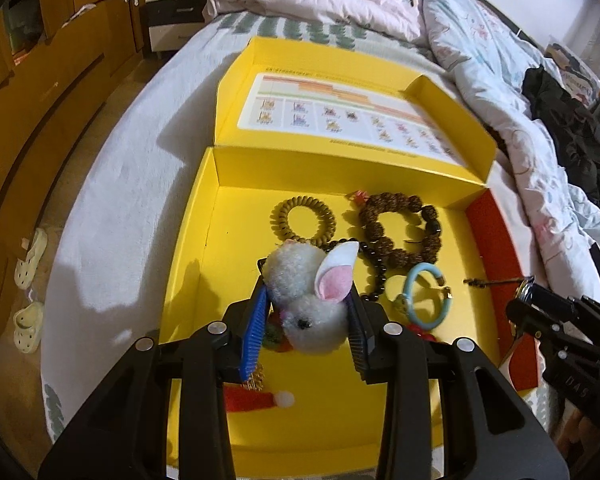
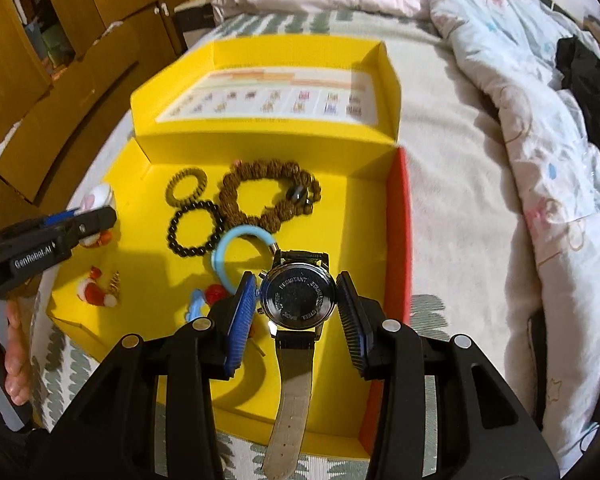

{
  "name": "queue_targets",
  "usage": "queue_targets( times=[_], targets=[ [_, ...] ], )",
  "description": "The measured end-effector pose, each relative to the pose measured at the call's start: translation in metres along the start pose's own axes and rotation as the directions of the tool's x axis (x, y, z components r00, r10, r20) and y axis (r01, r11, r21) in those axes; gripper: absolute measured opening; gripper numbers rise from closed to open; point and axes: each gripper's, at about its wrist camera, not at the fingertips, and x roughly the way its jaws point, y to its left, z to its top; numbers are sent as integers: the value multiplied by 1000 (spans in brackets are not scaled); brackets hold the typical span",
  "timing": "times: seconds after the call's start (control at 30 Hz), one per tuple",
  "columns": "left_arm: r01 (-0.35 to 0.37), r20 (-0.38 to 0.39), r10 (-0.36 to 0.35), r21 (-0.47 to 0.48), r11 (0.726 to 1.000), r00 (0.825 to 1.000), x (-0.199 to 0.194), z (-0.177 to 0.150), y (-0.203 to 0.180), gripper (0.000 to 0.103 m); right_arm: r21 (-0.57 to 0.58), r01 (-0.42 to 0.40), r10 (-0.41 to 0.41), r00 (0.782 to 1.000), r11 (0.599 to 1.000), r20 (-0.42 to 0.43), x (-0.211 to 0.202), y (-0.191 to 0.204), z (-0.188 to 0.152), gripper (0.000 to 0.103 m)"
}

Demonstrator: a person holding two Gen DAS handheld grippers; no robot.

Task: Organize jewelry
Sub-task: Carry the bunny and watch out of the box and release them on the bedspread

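Over yellow box (image 2: pixel 340 216) | left gripper (image 1: pixel 308 308) clamps pompom rabbit (image 1: pixel 304 292) | right gripper (image 2: pixel 298 304) grips watch (image 2: pixel 298 300), caseback "STAINLESS STEEL BACK"

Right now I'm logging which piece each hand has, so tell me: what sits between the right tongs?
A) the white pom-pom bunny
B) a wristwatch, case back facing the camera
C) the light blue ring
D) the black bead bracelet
B: in the right wrist view the right tongs flank the wristwatch, its engraved steel back facing up and its strap hanging toward the camera; the white pom-pom bunny is in the left tongs.
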Motion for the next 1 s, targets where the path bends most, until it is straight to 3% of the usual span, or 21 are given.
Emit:
queue_targets(
  times=[0.43,0.73,1.0],
  targets=[
    [6,67,-8,36,999,998,-61,-21,-6,37,-32,-21,24,996,999,86,-84,10,-19,42],
    [-43,64,43,-1,999,997,-96,-65,17,37,-58,-47,50,997,997,60,-117,15,-67,42],
    [-69,-1,69,-47,996,998,-94,-107,33,37,-87,-28,26,999,996,-28,-108,27,-121,42]
  ],
)
